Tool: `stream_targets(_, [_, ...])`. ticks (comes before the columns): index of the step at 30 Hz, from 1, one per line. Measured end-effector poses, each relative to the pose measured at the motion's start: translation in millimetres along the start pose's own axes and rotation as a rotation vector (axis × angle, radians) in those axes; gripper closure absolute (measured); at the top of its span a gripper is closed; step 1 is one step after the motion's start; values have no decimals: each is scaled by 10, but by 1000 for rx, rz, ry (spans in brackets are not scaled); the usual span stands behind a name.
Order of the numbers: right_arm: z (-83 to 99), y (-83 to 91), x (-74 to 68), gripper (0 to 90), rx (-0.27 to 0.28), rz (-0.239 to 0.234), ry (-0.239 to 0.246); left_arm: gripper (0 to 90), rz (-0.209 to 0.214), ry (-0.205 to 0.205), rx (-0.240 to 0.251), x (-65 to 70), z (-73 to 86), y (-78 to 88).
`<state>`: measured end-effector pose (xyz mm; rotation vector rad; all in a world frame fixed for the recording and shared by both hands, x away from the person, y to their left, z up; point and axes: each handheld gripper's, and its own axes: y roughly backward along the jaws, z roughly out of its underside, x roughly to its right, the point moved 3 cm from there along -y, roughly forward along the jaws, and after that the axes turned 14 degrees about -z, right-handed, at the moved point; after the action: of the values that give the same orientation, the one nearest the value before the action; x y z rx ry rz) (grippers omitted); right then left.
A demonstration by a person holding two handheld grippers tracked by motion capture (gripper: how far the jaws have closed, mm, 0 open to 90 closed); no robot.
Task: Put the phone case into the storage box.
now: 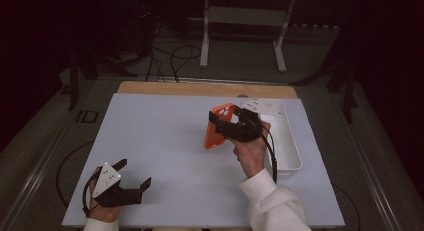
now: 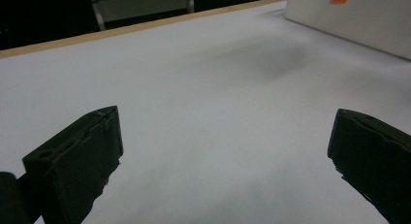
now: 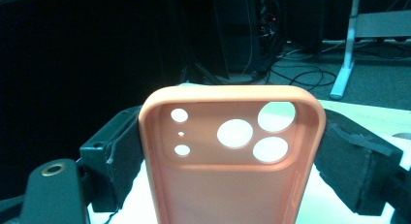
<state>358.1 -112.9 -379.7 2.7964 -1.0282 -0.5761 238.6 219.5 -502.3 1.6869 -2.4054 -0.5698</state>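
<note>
Orange phone case [image 3: 231, 161]: light, flexible, thin; grip across side rims. R gripper [image 1: 235, 125] clamps it upright near tray [image 1: 290, 136]. L gripper [image 1: 131, 177] released, desk's near-left corner.

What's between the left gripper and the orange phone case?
Nothing: high view shows bare white tabletop between the open left gripper and the orange phone case clamped in the right gripper.

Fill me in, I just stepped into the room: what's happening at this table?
A person is working with a handheld gripper in each hand. The right gripper is clamped on the two long edges of an orange phone case, holding it up above the white table beside a white bin. The left gripper sits open and empty near the table's front left corner.
</note>
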Motion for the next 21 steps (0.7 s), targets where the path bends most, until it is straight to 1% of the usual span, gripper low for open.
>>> stream_targets(21, [-84, -34, 115, 167, 5, 41, 0, 0, -5, 8, -1, -6, 16, 18])
